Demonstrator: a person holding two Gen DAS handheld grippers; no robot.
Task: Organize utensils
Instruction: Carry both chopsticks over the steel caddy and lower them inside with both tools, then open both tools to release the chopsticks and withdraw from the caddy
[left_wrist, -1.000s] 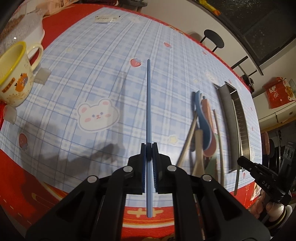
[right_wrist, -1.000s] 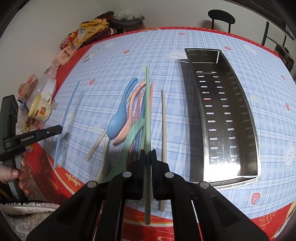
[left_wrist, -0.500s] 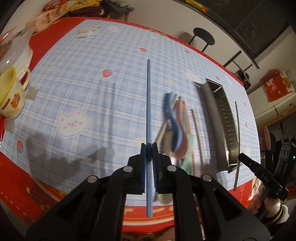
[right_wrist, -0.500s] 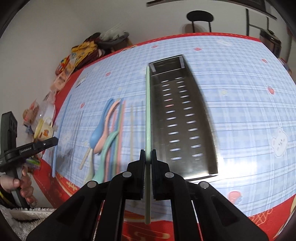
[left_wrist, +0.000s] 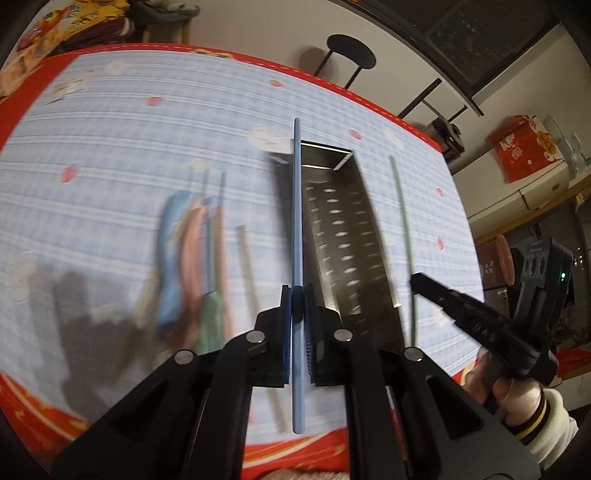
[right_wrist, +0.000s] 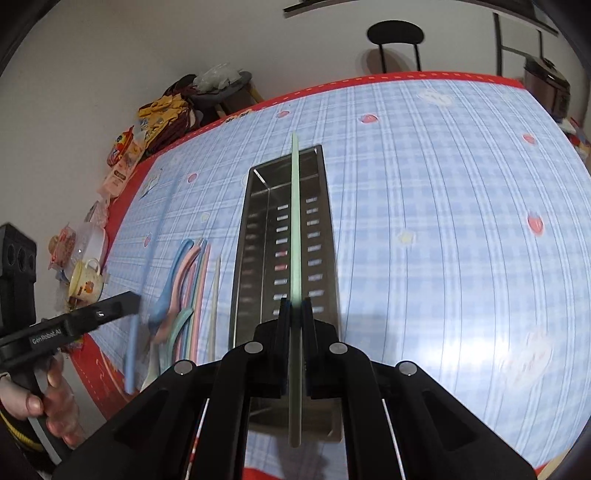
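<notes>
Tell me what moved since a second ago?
Both grippers slid sideways toward the metal tray. The right gripper now holds its green chopstick over the tray; the left gripper brings the blue chopstick alongside. Both grips stayed shut; the spoon pile stayed.

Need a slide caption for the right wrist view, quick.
Right gripper holds a green chopstick over the metal tray; spoons wait beside it.
</notes>
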